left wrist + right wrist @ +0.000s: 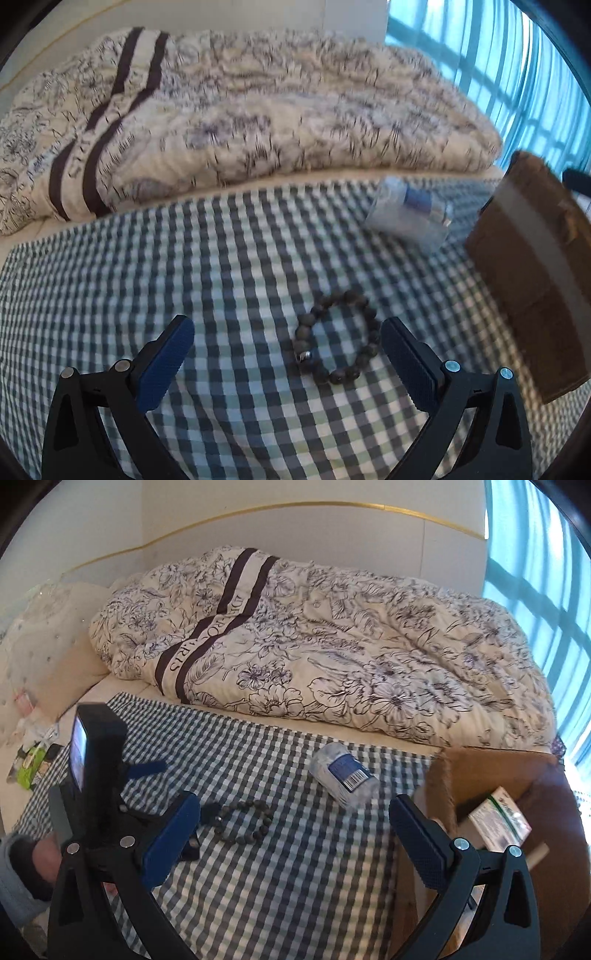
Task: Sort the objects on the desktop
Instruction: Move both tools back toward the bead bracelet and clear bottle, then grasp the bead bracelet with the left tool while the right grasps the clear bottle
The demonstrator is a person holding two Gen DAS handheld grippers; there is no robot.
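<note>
Both my grippers spread wide, holding nothing.
My left gripper [286, 341] frames the bead bracelet [338, 338] on the checked cloth [184, 266]; my right gripper [295, 816] hangs beside the cardboard box [554, 812].

wall [295, 528]: white, gold trim line, top of frame | window [546, 602]: blue-tinted, right edge, daylight | bed [122, 686]: floral duvet [332, 646] centre, checked cloth [277, 849] lower half

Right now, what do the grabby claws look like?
Each claw is black plastic with two curved arms, triangle cutouts and round silver bolts. The left gripper and right gripper both have flat blue fingertips with a bumpy, dotted grip. No cables show. Behind the left gripper is a grey sleeve cuff.
</note>
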